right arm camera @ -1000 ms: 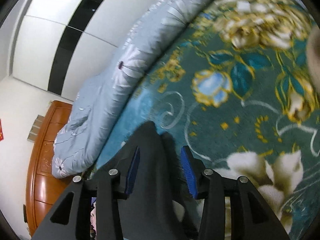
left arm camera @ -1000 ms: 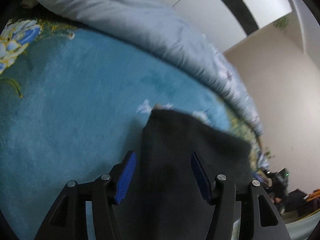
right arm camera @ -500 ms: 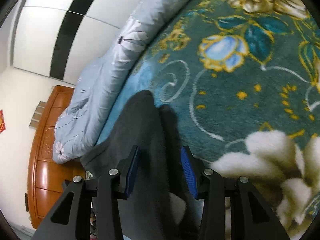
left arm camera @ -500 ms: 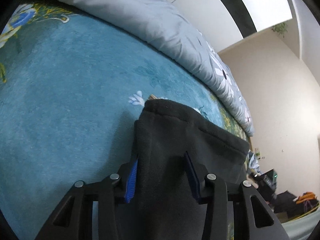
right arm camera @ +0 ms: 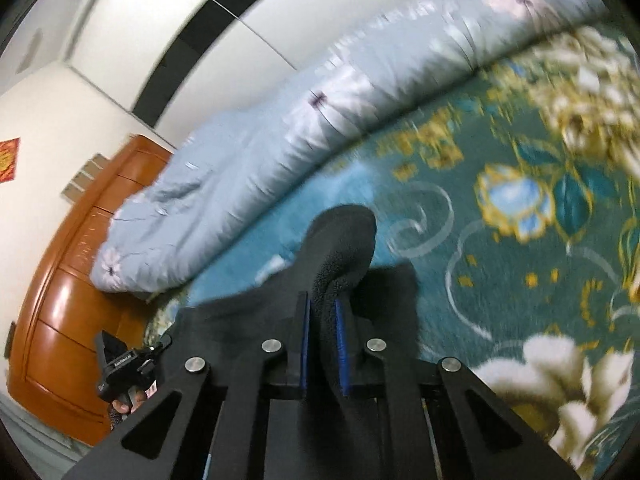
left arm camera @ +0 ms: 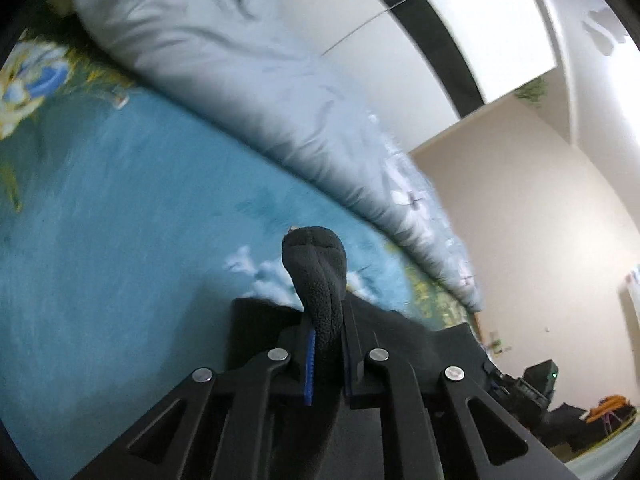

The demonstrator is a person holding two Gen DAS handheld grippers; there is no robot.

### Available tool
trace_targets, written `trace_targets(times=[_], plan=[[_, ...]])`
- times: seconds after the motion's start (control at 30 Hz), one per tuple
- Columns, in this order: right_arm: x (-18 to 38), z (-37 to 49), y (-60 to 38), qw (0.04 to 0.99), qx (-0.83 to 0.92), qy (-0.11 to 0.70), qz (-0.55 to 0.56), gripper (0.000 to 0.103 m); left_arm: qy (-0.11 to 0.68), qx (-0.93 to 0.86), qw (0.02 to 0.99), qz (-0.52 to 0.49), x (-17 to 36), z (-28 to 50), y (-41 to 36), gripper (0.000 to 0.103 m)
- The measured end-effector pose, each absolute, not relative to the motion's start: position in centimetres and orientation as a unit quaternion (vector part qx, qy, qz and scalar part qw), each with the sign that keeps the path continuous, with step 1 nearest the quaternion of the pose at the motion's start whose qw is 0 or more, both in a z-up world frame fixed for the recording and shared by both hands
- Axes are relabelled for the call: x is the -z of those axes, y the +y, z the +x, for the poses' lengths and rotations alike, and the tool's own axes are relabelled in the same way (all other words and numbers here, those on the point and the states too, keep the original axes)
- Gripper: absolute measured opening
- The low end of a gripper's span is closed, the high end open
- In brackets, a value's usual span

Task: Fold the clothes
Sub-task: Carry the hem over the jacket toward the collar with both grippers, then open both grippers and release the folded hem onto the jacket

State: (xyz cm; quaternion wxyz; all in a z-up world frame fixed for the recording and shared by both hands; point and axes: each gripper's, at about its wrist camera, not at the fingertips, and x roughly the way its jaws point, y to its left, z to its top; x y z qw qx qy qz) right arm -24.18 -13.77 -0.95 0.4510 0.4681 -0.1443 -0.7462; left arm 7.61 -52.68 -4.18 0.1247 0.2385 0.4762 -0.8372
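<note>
My left gripper (left arm camera: pixel 326 336) has just been closing and now pinches a bunched fold of the black fleece garment (left arm camera: pixel 316 264) between its blue pads (left arm camera: pixel 309 364); a rounded lump of fabric sticks up past the fingertips. My right gripper (right arm camera: pixel 322 312) has also just been closing, and it clamps another bunched fold of the same garment (right arm camera: pixel 344 240), blue pads (right arm camera: pixel 341 344) pressed on both sides of the cloth. The rest of the garment hangs and spreads dark below both grippers, its lower part lying on the bed's teal floral blanket (left arm camera: pixel 120 220).

In the right wrist view the blanket (right arm camera: pixel 520 264) shows gold and cream flowers toward the near right edge of the bed. A pale blue-grey quilt (left arm camera: pixel 248 80) is rolled along the far edge of the bed, well apart from the garment; it is also visible in the right view (right arm camera: pixel 280 128). An orange wooden headboard (right arm camera: pixel 68 300) stands at the left end of the bed. Low left in the right wrist view, a hand (right arm camera: pixel 128 404) grips the other gripper's handle. Both views are motion-blurred.
</note>
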Motion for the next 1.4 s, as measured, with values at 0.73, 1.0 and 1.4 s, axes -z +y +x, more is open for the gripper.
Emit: trace_targets(times=[0.73, 1.0, 1.4], plan=[[7.4, -25.9, -12.8, 0.385, 0.732, -0.151, 0.542, 0.016, 0.501, 0.794, 0.161, 0.304, 9.8, 8.1, -53.1, 0.014], [5.0, -22.9, -8.7, 0.397, 0.739, -0.184, 0.512, 0.049, 0.475, 0.824, 0.155, 0.269, 6.4, 12.2, -49.7, 0.06], [9.1, -17.0, -1.8, 0.365, 0.71, -0.288, 0.529, 0.059, 0.542, 0.779, 0.162, 0.269, 9.1, 17.7, -44.0, 0.071]])
